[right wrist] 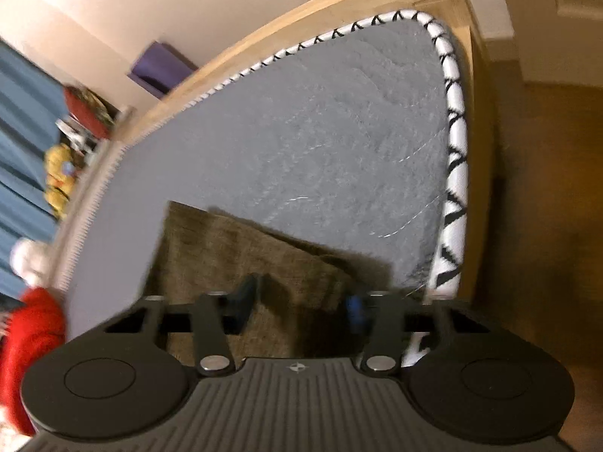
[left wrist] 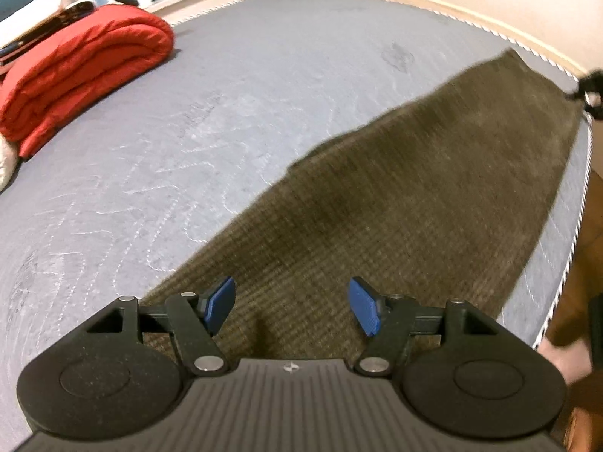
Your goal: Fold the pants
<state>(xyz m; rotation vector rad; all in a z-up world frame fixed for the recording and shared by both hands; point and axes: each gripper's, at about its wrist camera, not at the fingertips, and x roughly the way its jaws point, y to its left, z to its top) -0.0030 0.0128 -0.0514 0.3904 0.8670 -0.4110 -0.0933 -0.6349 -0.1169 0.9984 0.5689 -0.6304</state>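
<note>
Olive-brown ribbed fabric, the long folded pants [left wrist: 395, 203], lies flat on the grey quilted mattress [left wrist: 188, 132] and stretches away from the left gripper [left wrist: 292, 307] toward the far right edge of the bed. That gripper hangs just above the near end of the cloth with its blue pads [left wrist: 220, 303] standing well apart; nothing is pinched between them, so the tool is open and empty. Ahead of it and off to its left, well apart from the pants, a folded red padded blanket [left wrist: 83, 71] rests on the mattress near the far edge. A white twisted cord piping [left wrist: 576, 233] runs along the mattress border to the gripper's right, just beside the long side of the pants. At the far end of the cloth, a small dark part of the other tool [left wrist: 593, 92] shows at the picture's edge.

From the right wrist, the right gripper [right wrist: 301, 307] sits low over the end of the same pants [right wrist: 233, 248], close to the mattress corner, with the black-and-white patterned piping [right wrist: 452, 143] just to its right. Its fingers [right wrist: 247, 297] are blurred and still show a gap with cloth lying under them; whether the pads press on the fabric cannot be told. Bare grey mattress [right wrist: 301, 132] fills the space ahead of it.
</note>
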